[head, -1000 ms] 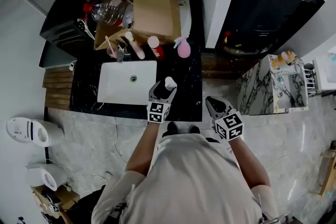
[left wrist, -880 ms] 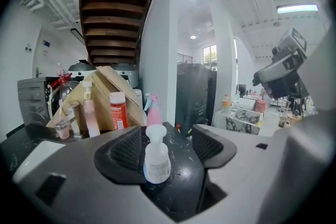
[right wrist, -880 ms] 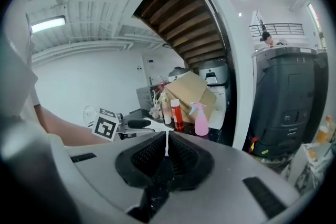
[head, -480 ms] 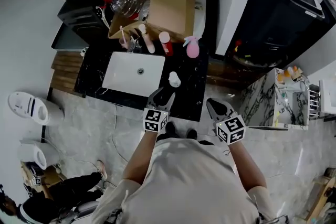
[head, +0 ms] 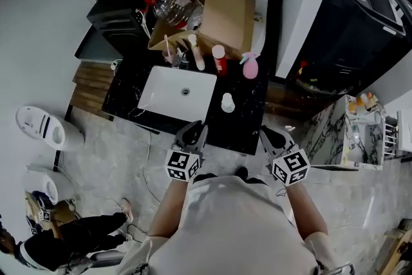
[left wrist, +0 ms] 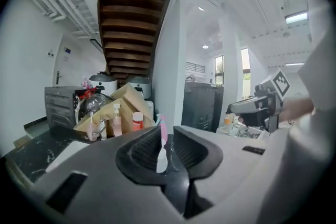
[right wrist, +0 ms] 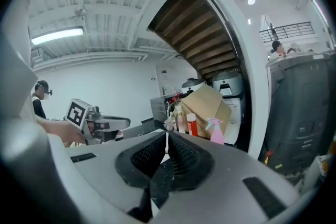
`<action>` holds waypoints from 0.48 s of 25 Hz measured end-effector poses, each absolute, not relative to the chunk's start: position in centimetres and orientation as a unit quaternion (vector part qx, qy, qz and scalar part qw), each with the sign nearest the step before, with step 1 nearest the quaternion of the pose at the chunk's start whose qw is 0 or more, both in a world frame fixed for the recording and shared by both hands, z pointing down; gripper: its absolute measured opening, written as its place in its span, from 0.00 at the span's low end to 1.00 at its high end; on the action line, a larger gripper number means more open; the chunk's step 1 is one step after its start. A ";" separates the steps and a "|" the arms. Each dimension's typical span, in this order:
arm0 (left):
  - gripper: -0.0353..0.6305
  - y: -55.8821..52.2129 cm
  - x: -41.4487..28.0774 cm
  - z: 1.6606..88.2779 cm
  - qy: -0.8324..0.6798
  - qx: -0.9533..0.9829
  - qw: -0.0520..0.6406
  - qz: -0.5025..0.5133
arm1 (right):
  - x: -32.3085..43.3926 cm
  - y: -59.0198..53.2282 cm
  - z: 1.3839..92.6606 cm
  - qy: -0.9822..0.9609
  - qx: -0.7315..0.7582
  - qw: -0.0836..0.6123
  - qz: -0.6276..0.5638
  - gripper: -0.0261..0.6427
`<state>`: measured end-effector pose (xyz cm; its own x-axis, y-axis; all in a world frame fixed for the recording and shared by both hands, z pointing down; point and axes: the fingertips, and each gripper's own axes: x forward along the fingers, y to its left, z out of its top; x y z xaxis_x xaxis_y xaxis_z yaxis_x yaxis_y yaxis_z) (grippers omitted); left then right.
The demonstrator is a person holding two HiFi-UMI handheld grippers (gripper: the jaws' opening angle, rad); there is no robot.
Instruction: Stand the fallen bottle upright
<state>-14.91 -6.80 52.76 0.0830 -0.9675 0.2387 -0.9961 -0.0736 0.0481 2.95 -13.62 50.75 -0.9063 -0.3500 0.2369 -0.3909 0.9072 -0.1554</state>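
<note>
The white bottle (head: 227,102) stands upright on the counter (head: 254,122), just right of the sink (head: 177,93). The left gripper (head: 192,133) has released it and withdrawn past the front edge, its empty jaws just closing to a narrow gap. The right gripper (head: 270,137) is closed and empty. The task is judged complete.

No text, label or number is legible anywhere.

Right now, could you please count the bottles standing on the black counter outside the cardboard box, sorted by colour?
White bottle: 1
Pink spray bottle: 1
Red bottle with white cap: 1
Pale pump bottle: 1
Total: 4
</note>
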 end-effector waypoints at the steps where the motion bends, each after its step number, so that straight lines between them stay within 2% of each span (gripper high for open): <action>1: 0.16 -6.3 -15.4 52.1 -0.674 0.730 0.096 0.069 | 2.6 -13.3 50.4 -0.971 0.192 0.102 0.097 0.09; 6: 0.07 -3.8 -17.5 50.0 -0.665 0.739 0.090 0.059 | 0.5 -11.3 49.4 -0.969 0.207 0.100 0.091 0.09; 12: 0.06 -1.8 -19.3 49.2 -0.651 0.752 0.097 0.046 | -1.1 -9.5 47.4 -0.971 0.215 0.087 0.063 0.09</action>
<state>-19.28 -1.76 49.21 0.1489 -0.9694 0.1954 -0.9873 -0.1345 0.0850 -1.07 -9.52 47.36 -0.8925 -0.4065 0.1956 -0.4284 0.8995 -0.0855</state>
